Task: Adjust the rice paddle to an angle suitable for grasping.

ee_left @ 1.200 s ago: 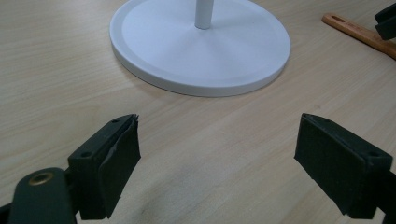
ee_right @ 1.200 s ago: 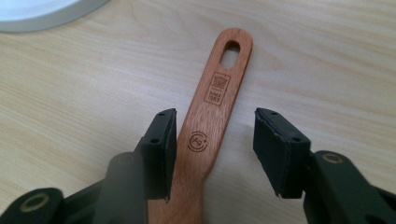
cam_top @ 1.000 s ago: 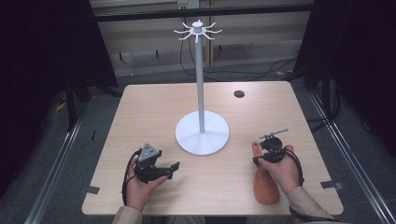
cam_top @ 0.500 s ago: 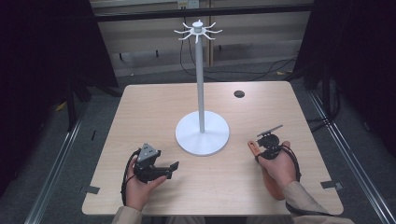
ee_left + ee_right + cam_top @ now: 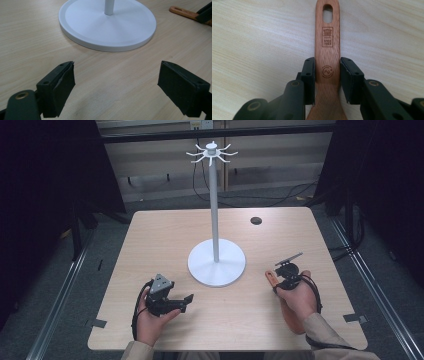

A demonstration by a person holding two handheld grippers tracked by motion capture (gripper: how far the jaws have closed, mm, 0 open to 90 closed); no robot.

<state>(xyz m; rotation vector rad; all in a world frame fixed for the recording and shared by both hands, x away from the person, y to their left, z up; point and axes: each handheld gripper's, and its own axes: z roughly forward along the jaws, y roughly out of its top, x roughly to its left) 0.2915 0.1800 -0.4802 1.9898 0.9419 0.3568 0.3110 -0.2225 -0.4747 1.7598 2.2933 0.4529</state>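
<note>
High view: right claw (image 5: 285,272), lower right of frame, grips a wooden spatula (image 5: 270,277) lying on the counter (image 5: 300,227), handle end toward upper left. Left claw (image 5: 177,302) is released.

Right gripper view: spatula handle (image 5: 327,50) runs vertically, hang-hole uppermost, reddish-brown with stamped logos, clenched between both jaws.

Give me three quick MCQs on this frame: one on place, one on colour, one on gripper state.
1. Where does the white stand sit?
A. mid-table, between the grippers
B. at the table's far right corner
C. on the floor

2. What colour is the wooden utensil?
A. blue
B. reddish-brown
C. white

3. What state is the left gripper in?
A. shut on the utensil
B. open, with nothing between its jaws
C. shut on the stand's pole

Answers: 1 A, its base is central on the table. 2 B, per the right gripper view. 3 B, jaws wide apart over bare wood.
</note>
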